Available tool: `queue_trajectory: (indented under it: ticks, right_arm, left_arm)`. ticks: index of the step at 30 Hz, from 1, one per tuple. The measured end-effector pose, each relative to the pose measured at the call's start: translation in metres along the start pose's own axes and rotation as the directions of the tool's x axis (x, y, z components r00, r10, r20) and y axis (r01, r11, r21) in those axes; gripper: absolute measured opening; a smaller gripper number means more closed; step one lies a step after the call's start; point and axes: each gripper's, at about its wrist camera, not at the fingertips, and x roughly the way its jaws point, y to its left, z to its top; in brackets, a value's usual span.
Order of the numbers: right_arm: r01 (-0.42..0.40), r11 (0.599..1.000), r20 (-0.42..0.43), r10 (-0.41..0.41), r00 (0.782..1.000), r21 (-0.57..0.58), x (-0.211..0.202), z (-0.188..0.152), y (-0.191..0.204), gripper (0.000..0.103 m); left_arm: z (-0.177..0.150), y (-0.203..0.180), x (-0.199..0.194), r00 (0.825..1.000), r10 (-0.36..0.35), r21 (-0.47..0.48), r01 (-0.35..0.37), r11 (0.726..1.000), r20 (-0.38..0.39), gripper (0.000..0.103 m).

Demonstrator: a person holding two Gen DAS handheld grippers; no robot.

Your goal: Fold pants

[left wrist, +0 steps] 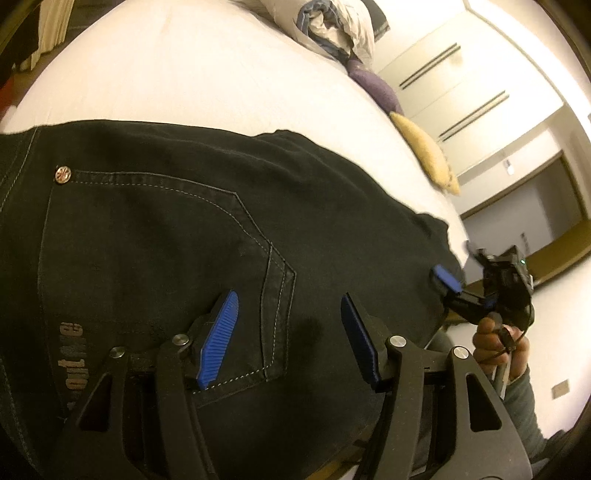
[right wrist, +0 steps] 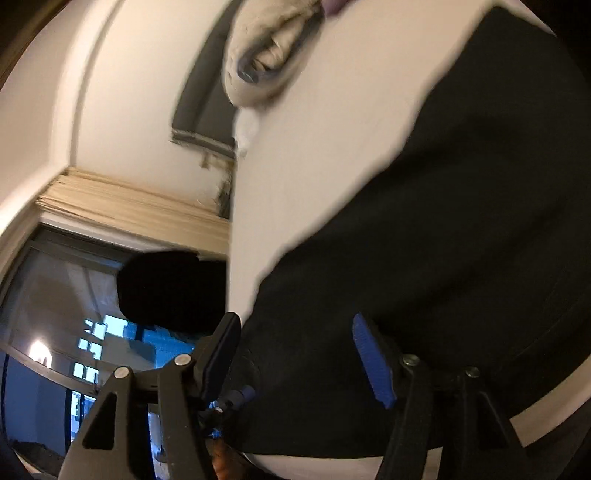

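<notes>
Matt black denim pants [left wrist: 184, 229] with pale stitching on smooth white bedsheet [left wrist: 184, 74]

Broad bare stretch of white bed [left wrist: 177, 74] across the upper left of the left wrist view, open for passage above the black pants [left wrist: 166, 229]. Blocking the top centre: a bundled duvet [left wrist: 340, 26]; down the upper right edge, a purple cushion [left wrist: 373, 85] and a yellow cushion [left wrist: 424, 151]. At lower right, right gripper [left wrist: 448, 282] touching the pants' edge.
</notes>
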Motion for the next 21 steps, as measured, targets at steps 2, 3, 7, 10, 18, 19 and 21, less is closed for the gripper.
queue_trajectory:
  ticks: [2, 3, 7, 10, 18, 19, 21]
  right_arm:
    - [0.028, 0.995, 0.016, -0.030, 0.999, 0.099, -0.007, 0.005, -0.018, 0.019]
    - [0.040, 0.990, 0.037, -0.046, 0.998, 0.135, -0.015, 0.008, -0.025, 0.012]
    - [0.042, 0.982, 0.199, -0.079, 0.977, 0.184, -0.080, 0.021, -0.044, 0.037]
    - [0.004, 0.981, 0.213, -0.046, 0.976, 0.192, -0.122, -0.007, -0.048, 0.050]
    - [-0.084, 0.967, 0.154, 0.047, 0.987, 0.240, -0.115, -0.022, -0.078, 0.050]
    - [-0.078, 0.966, 0.152, 0.041, 0.988, 0.248, -0.111, -0.021, -0.080, 0.050]
    - [-0.076, 0.961, 0.157, 0.035, 0.987, 0.266, -0.102, -0.020, -0.087, 0.050]
  left_arm:
    - [0.000, -0.004, 0.000, 1.000, 0.022, 0.017, -0.021, 1.000, -0.017, 0.057]
    - [-0.001, -0.004, -0.001, 1.000, 0.023, 0.012, -0.023, 1.000, -0.019, 0.057]
    - [-0.002, -0.002, -0.005, 1.000, 0.016, -0.007, -0.016, 1.000, -0.018, 0.057]
    - [-0.002, -0.003, -0.004, 1.000, 0.022, -0.012, -0.022, 1.000, -0.017, 0.057]
    - [0.000, -0.003, -0.004, 1.000, 0.017, -0.024, -0.017, 1.000, -0.012, 0.059]
    - [0.000, -0.002, -0.005, 1.000, 0.013, -0.026, -0.014, 1.000, -0.011, 0.059]
    - [-0.001, 0.000, -0.007, 1.000, 0.005, -0.031, -0.005, 1.000, -0.006, 0.059]
